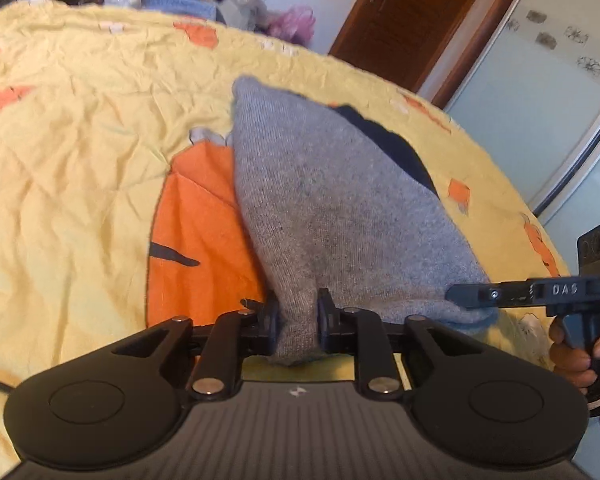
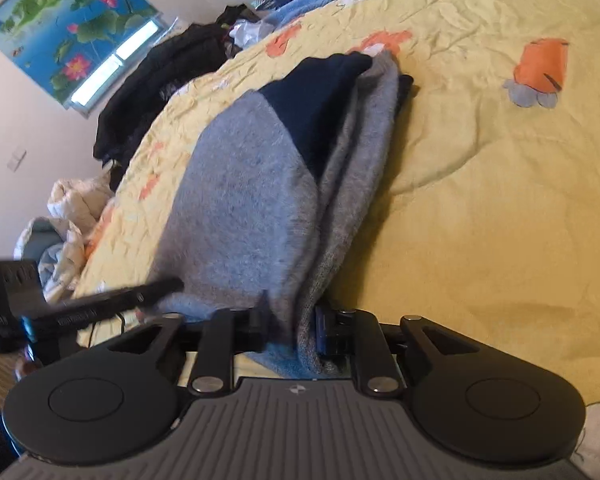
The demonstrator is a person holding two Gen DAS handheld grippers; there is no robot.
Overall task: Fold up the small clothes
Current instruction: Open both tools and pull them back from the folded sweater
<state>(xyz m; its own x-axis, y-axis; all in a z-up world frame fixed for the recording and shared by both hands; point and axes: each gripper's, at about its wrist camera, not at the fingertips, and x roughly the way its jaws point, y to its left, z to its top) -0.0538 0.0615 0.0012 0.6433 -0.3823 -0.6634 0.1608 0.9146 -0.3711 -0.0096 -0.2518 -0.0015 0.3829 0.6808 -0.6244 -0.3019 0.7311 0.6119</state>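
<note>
Nearest the lens, the left claw [image 1: 298, 316] is clenched on a bunched near edge of the grey garment [image 1: 324, 208], and the right claw [image 2: 290, 320] grips the same near hem further along, several grey layers stacked between its pads. That garment — grey knit with a dark navy panel [image 2: 320, 100] — lies stretched across the yellow bedspread [image 2: 480, 200], its far end toward the heap of dark clothes [image 2: 160, 76] beyond the bed's edge. Relative to the garment, an orange printed patch [image 1: 204, 232] of the bedspread sits just beside its left flank. The risk, as I judge it, is an uneven fold: the right claw holds more layers than the left, so lifting both could drag one side further and twist the cloth. A thick bunch may also slip out of the pads partway, dropping one corner while the other stays caught. Should either claw have pinched bedspread along with the hem — hard to tell from here — the cover would rise too and spoil the fold.
</note>
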